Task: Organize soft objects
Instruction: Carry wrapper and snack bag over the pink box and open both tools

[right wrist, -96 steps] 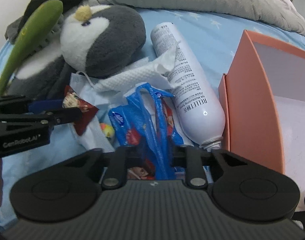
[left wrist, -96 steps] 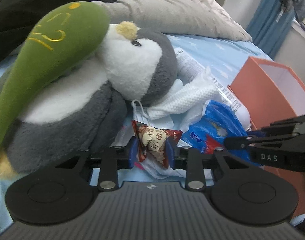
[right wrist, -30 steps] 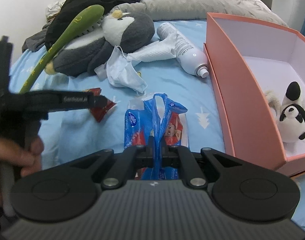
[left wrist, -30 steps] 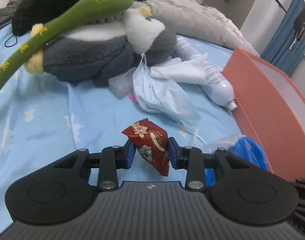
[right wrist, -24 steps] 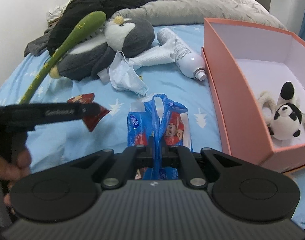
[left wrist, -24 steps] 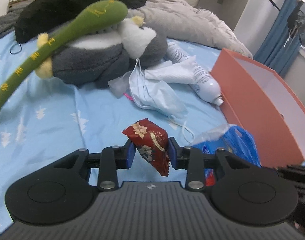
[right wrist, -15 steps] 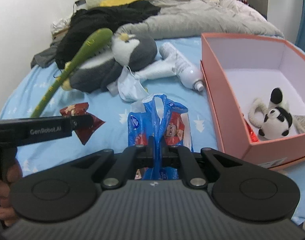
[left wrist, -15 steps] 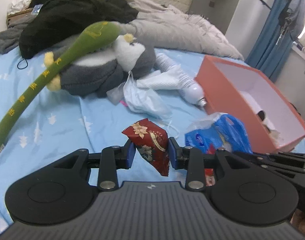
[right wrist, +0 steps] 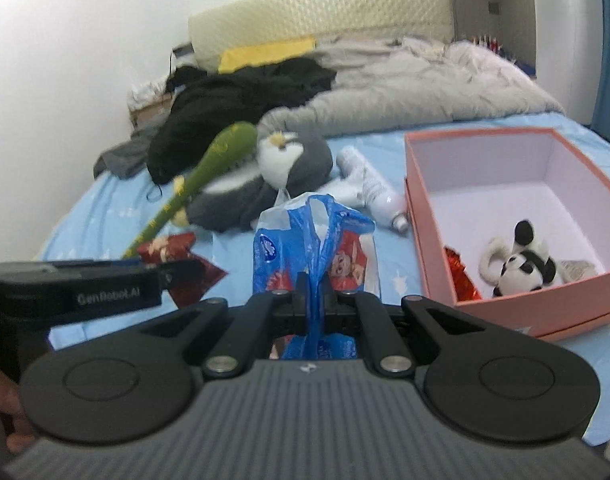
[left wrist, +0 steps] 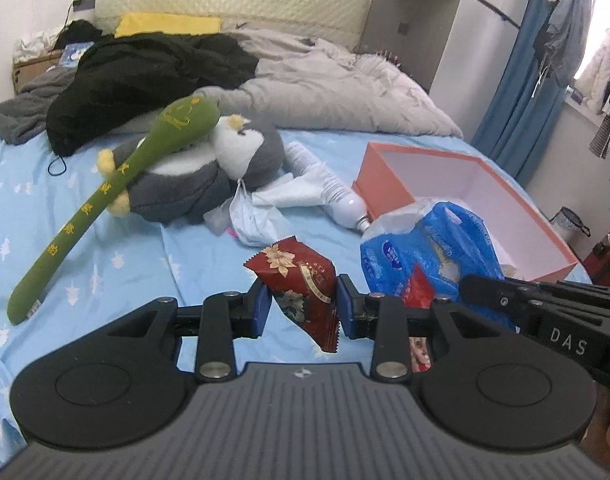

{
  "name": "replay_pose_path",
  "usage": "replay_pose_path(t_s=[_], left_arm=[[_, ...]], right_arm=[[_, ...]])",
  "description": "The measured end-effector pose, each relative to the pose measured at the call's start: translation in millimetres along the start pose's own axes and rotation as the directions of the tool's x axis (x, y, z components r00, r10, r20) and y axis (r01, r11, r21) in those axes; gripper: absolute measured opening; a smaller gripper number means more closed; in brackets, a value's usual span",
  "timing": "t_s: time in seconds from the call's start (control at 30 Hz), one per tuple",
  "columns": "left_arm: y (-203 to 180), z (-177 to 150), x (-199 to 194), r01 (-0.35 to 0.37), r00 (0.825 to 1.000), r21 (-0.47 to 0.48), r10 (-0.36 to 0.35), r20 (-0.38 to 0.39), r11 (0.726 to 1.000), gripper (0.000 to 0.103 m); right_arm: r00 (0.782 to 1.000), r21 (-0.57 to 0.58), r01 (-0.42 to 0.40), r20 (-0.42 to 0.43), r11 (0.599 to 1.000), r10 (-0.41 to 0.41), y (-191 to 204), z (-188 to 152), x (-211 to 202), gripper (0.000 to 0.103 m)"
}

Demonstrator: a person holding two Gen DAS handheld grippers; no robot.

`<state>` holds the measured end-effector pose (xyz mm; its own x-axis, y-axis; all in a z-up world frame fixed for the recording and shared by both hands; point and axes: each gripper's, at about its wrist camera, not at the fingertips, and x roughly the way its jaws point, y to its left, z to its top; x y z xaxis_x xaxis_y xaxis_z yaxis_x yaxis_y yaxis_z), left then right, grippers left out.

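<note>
My left gripper (left wrist: 303, 312) is shut on a red snack packet (left wrist: 301, 284), held above the blue bedsheet; the packet also shows in the right wrist view (right wrist: 173, 258). My right gripper (right wrist: 311, 292) is shut on a blue plastic bag (right wrist: 317, 240) of packets, lifted off the bed; the bag also shows in the left wrist view (left wrist: 429, 256). A grey penguin plush (left wrist: 209, 172) lies on the bed with a long green plush (left wrist: 117, 196) across it. An orange box (right wrist: 517, 216) at the right holds a small panda plush (right wrist: 525, 264).
A face mask (left wrist: 253, 216), white tissue (left wrist: 301, 192) and a white bottle (left wrist: 337, 196) lie between the penguin and the box. A black garment (left wrist: 145, 76) and grey duvet (left wrist: 337, 92) cover the far bed. A red foil item (right wrist: 459, 276) sits in the box.
Both grippers have lifted up and pulled back from the bed with their loads; the penguin pile and the box now look farther away. Both grips are unchanged.
</note>
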<state>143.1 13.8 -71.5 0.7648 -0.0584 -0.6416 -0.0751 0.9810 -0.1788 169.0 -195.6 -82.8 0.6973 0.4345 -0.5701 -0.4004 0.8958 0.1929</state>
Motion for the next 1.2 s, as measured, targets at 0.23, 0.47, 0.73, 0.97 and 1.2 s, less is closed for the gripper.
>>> replay_pose_path(t_s=[0.23, 0.47, 0.73, 0.97, 1.2], left_arm=[[-23.2, 6.2, -19.7, 0.004, 0.999, 0.014, -0.005, 0.046, 1.000, 0.040], [-57.2, 7.9, -22.6, 0.072, 0.997, 0.045, -0.073, 0.037, 0.996, 0.040], [-104.4, 15.2, 1.4, 0.178, 0.984, 0.115, -0.179, -0.006, 0.977, 0.040], [-138.9, 40.5, 51.1, 0.253, 0.967, 0.139, -0.247, -0.059, 0.958, 0.040], [-169.1, 78.7, 101.8, 0.239, 0.969, 0.162, -0.226, -0.097, 0.957, 0.040]], right_arm=[[0.999, -0.006, -0.017, 0.049, 1.000, 0.017, -13.0, 4.5, -21.0, 0.007], [0.995, 0.041, 0.031, 0.099, 0.999, -0.035, -38.4, 3.2, -50.0, 0.007], [0.983, 0.102, 0.116, 0.129, 0.988, -0.129, -76.8, 0.5, -79.1, 0.007], [0.974, 0.127, 0.150, 0.152, 0.980, -0.169, -107.6, 14.3, -71.1, 0.007], [0.970, 0.153, 0.196, 0.114, 0.969, -0.214, -149.0, 39.4, -37.2, 0.007]])
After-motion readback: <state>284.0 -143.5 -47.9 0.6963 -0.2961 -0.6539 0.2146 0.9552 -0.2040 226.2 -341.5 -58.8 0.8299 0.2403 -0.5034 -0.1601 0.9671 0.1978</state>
